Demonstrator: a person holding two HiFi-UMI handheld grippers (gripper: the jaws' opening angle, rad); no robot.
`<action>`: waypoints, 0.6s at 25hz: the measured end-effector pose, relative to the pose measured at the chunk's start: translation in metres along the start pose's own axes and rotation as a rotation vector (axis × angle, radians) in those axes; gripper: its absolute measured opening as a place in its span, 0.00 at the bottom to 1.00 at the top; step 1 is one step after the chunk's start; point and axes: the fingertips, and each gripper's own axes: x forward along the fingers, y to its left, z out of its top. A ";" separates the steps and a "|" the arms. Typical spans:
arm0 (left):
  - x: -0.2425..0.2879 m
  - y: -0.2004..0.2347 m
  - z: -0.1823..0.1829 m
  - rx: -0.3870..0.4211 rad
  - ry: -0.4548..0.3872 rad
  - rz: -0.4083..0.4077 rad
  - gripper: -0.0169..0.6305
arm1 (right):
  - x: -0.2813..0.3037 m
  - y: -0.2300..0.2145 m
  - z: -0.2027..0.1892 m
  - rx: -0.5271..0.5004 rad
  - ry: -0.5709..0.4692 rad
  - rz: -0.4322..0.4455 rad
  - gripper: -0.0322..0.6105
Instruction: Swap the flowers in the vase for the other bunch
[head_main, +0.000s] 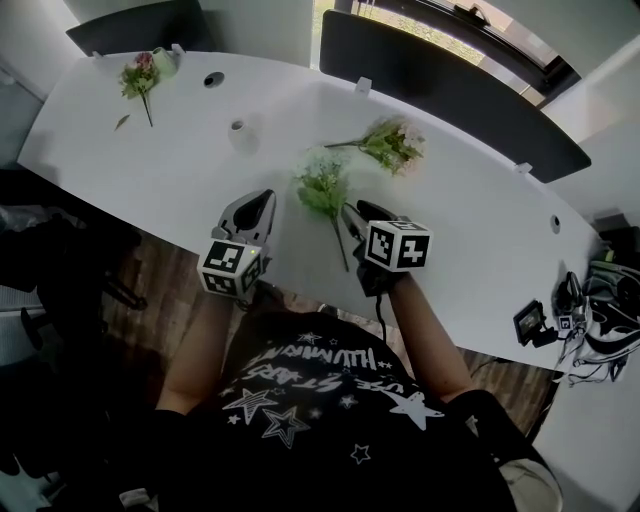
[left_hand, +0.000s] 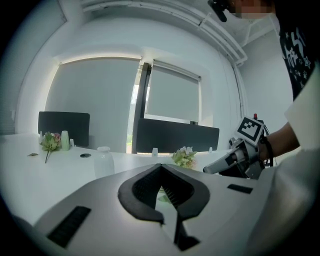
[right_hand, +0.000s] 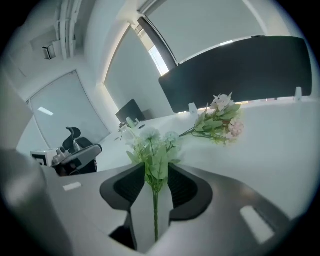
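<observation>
Green-white bunch (right_hand: 152, 150) between parted jaws of right gripper (right_hand: 156, 174), left gripper (left_hand: 161, 168) closed, empty

I note a white table (head_main: 480, 230), a dark screen (head_main: 450, 95) behind it, and a small black device (head_main: 528, 322) at its right end.

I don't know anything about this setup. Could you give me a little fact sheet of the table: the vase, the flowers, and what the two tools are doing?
vase: small white vase upright on the white table, no flowers in it
nearest flowers: white-flowered bunch lying flat, stem toward the person
other flowers: pink bunch lying farther right; third bunch at the far left corner
left hand-held gripper: shut, empty
right hand-held gripper: jaws apart, the white-flowered bunch's stem between them, not pinched
</observation>
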 end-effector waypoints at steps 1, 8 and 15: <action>0.001 -0.002 0.001 -0.002 0.002 -0.014 0.04 | -0.001 -0.001 0.003 0.014 -0.011 0.000 0.27; 0.006 0.010 0.020 0.023 -0.046 -0.027 0.04 | 0.002 -0.014 0.031 0.114 -0.088 -0.050 0.26; 0.023 0.047 0.064 0.078 -0.097 -0.045 0.04 | 0.014 -0.025 0.061 0.277 -0.162 -0.126 0.23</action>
